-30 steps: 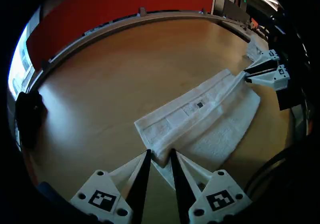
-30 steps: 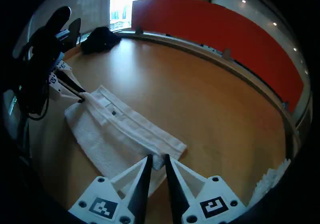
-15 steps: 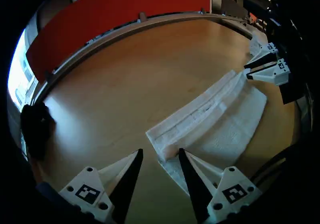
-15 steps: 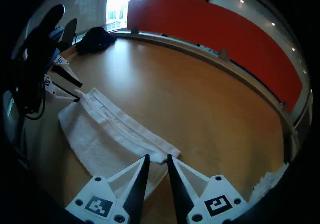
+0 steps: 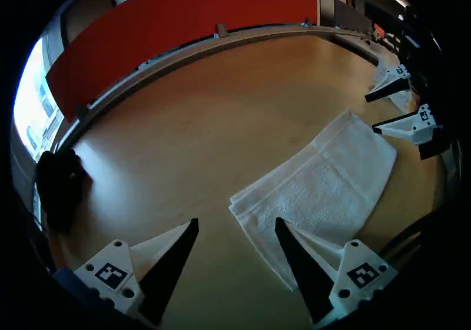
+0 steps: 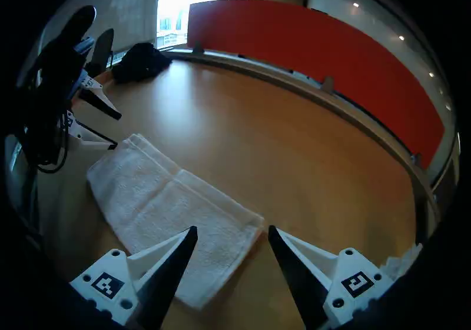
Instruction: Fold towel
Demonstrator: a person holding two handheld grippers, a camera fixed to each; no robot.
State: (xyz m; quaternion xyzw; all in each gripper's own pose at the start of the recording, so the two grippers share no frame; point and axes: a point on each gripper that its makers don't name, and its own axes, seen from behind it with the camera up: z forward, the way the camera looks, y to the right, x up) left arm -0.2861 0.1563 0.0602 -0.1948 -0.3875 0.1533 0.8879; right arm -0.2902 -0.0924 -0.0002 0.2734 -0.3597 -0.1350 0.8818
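White towel (image 5: 318,189), folded, is lying flat on wooden table (image 5: 194,124) | left gripper view: left gripper (image 5: 235,220) is gaping wide, gripping nothing, towel corner lying just ahead, toward its right finger | right gripper view: right gripper (image 6: 232,229) is gaping wide, empty, towel end lying just ahead, toward its left finger

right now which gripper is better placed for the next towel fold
Probably right gripper: open, with more of the towel between its fingers. Left gripper, also open, has mainly a corner there.

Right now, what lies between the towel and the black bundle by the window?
Bare wooden table between towel and bundle, in the left gripper view.
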